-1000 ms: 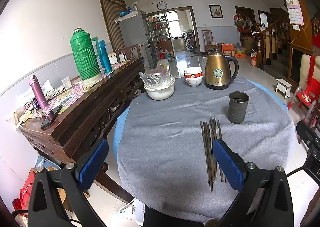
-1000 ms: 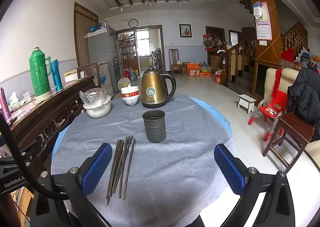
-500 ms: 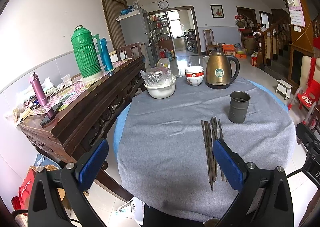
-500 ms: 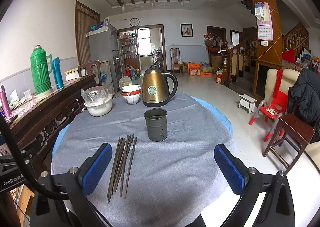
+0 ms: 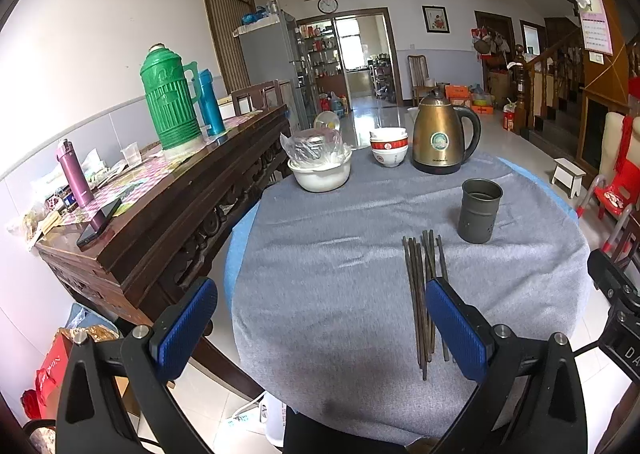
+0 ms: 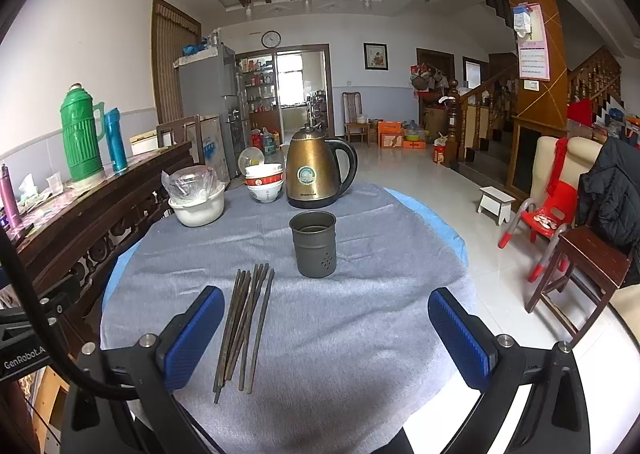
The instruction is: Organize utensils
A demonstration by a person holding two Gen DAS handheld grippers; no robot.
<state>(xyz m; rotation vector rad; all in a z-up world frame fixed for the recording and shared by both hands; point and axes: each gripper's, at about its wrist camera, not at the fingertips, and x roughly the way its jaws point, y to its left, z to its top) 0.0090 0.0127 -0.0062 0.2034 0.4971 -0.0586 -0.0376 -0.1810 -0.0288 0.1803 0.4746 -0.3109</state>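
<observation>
Several dark chopsticks (image 6: 246,324) lie in a loose bundle on the grey cloth of the counter (image 6: 360,334), and nothing holds them yet. Their long axis runs away from the cameras, toward the metal cup (image 6: 313,244), which stands upright just beyond their far tips and a little to the right, not touching them.

The left gripper (image 5: 320,328) has its fingers spread wide and empty; the bundle is next to its right finger (image 5: 454,328), which partly covers the near ends. The right gripper (image 6: 330,338) is also spread wide and empty, and here the chopsticks lie just inside its left finger (image 6: 192,338).

So the bundle is between the two hands — I cannot tell clearly which one is nearer, but only in the right view do the sticks already fall inside the opening. Because the sticks point along the fingers, I think the closing direction already crosses them, which suits a pinch across the bundle before lifting it to the cup.
</observation>
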